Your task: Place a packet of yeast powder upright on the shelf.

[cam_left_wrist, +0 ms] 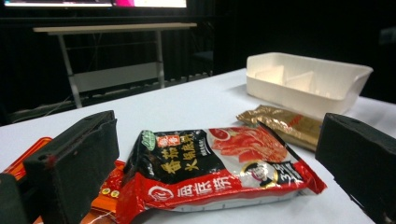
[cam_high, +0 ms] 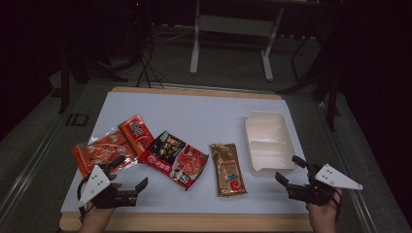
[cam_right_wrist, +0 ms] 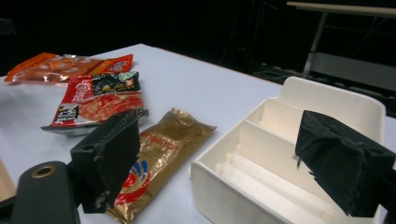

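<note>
Both grippers rest at the table's near edge, jaws spread and empty: left gripper beside the orange packets, right gripper just short of the white tray. Between them lie the red-black packet and the gold packet, flat and apart. Judgement: work stands at its start, nothing yet in the tray. Next move calls for lowering one gripper over a packet's edge, then clenching.

flat orange plastic snack packet: largely hidden behind a black jaw | white divided plastic tray: partly covered by a jaw, cut at bottom edge | packet print: unreadable
</note>
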Motion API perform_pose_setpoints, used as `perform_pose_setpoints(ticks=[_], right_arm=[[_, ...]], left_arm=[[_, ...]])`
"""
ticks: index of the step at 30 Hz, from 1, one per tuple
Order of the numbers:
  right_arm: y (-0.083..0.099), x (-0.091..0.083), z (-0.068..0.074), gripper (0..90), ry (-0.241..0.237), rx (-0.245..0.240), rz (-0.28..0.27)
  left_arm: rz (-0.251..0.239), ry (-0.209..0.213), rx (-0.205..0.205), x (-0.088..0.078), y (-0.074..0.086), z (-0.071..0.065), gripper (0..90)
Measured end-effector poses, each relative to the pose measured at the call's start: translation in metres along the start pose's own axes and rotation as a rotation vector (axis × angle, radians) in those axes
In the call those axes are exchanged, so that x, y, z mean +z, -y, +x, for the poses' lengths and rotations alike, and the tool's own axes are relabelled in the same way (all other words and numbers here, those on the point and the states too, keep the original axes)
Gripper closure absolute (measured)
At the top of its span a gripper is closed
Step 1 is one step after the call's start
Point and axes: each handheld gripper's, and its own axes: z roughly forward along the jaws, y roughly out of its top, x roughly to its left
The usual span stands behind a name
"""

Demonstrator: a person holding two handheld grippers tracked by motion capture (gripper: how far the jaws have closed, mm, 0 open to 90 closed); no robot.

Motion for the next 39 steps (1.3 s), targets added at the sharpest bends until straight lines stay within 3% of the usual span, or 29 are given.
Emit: perform_pose_setpoints(ticks=[2, 9, 11, 14, 18, 20, 23, 29, 34, 38, 39], right_arm=[[0.0, 0.0, -0.001, 14.1, 0.001, 0.002, 0.015], [-0.002, 0.0, 0.001, 17.3, 0.017, -0.009, 0.037], [-0.003, 0.002, 0.003, 17.3, -0.006, 0.013, 0.049], [-0.009, 0.005, 0.007, 17.4, 0.004, -0.026, 0.047], [-0.015, 0.01, 0.009, 17.4, -0.014, -0.037, 0.067], [-0.018, 0.014, 0.01, 17.3, -0.035, -0.032, 0.086], [-0.024, 0.02, 0.012, 17.3, -0.043, -0.067, 0.117], [-0.039, 0.032, 0.008, 17.3, -0.088, -0.053, 0.114], [-0.054, 0.046, 0.005, 15.0, -0.074, -0.066, 0.115], [-0.063, 0.06, 0.002, 13.3, -0.075, -0.035, 0.138], [-0.068, 0.069, 0.001, 12.2, -0.081, -0.032, 0.172]], left_arm=[[0.011, -0.001, 0.015, 0.001, 0.001, -0.001, 0.2], [0.011, 0.004, 0.006, 0.001, 0.0, -0.002, 0.2], [0.006, 0.004, 0.001, 0.001, 0.0, -0.002, 0.2], [0.002, 0.003, 0.003, 0.001, -0.001, -0.003, 0.2], [-0.004, 0.007, -0.009, 0.001, -0.001, -0.003, 0.2], [-0.006, 0.012, -0.01, 0.001, -0.001, -0.004, 0.2], [-0.003, 0.018, -0.012, 0.002, -0.001, -0.005, 0.2], [0.001, 0.021, -0.015, 0.003, -0.001, -0.006, 0.2], [-0.007, 0.024, -0.026, 0.004, -0.002, -0.007, 0.2], [-0.003, 0.026, -0.023, 0.004, -0.001, -0.006, 0.2], [-0.003, 0.026, -0.025, 0.003, -0.001, -0.006, 0.2]])
